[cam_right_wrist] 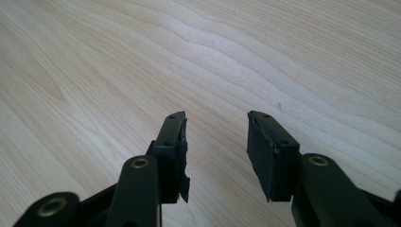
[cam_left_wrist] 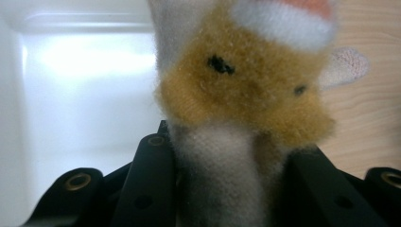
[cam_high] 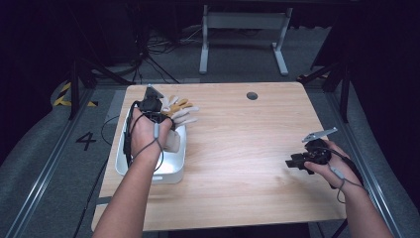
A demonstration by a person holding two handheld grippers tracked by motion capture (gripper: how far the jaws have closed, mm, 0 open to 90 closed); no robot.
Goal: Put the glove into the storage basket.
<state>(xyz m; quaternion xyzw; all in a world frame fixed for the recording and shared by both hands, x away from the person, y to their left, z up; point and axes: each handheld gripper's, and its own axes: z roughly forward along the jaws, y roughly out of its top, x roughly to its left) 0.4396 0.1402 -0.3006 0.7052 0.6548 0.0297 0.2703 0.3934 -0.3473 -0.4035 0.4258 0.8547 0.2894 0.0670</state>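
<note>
Holding that plush toy (cam_left_wrist: 246, 94) over the white bin (cam_high: 174, 171) is the step in hand here, as far as I can judge, and whichever way it's headed, the trick is probably to keep the squeeze steady and carry it well clear of the bin's rim so nothing floppy catches on it. The left tongs (cam_high: 161, 115) are clamped on the toy's pale, fuzzy lower part, jaws pressed in from both sides with the fabric bunched between them, so the hold looks decent but it's on soft stuff that could slip if the wrist twists fast.

Looks-wise: golden-tan fur in the middle, whitish fluffy patches, a bit of orange-pink at the top edge, and a couple of small dark stitched marks. From the high view, pale limbs or ears stick out toward 2 o'clock from the left hand (cam_high: 146, 130), hanging over the bin's far right corner and the bench (cam_high: 247, 163). The bin sits at about 9 o'clock on the bench.

The right tongs (cam_right_wrist: 215, 142) are parted a moderate way with nothing between them, hovering over bare wood at roughly 4 o'clock, well apart from the toy.
</note>
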